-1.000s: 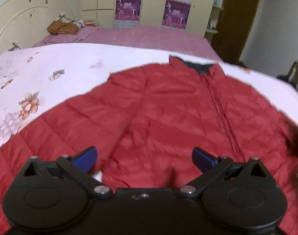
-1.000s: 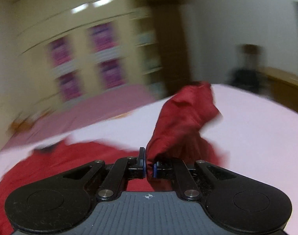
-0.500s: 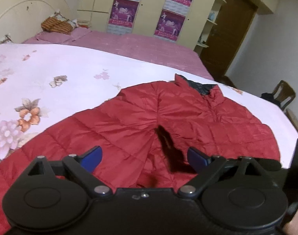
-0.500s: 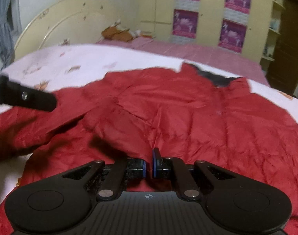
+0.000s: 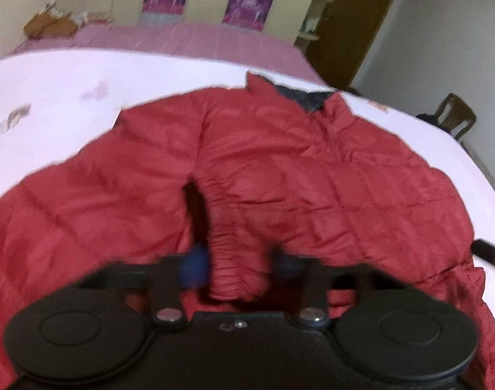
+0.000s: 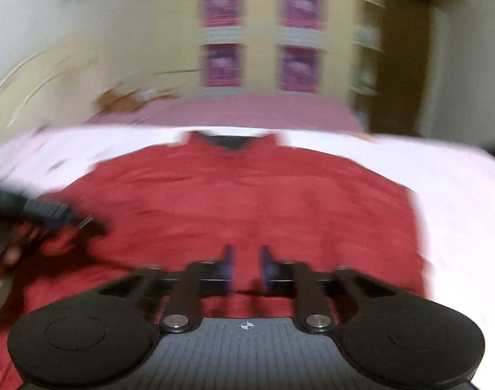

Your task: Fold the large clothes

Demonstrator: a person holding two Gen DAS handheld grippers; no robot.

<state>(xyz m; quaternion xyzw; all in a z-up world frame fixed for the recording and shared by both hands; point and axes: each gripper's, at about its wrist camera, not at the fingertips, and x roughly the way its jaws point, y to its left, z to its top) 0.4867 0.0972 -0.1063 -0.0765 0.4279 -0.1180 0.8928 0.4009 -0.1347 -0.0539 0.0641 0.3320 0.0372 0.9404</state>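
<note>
A red quilted jacket lies spread on the white floral bedsheet, collar with dark lining at the far end. Its right sleeve is folded across the chest, with the elastic cuff between the jaws of my left gripper, which are partly closed around it; the view is blurred. In the right wrist view the jacket fills the middle. My right gripper hovers above its lower part, jaws slightly apart and empty. The left gripper shows at the left there.
A pink bed with a brown bundle lies beyond the sheet. Cream wardrobes with purple posters, a brown door and a chair stand at the back and right. The right gripper shows at the sheet's right edge.
My right gripper has let go of the sleeve, opened a little and drawn back. My left gripper has narrowed around the sleeve cuff now lying across the chest.
</note>
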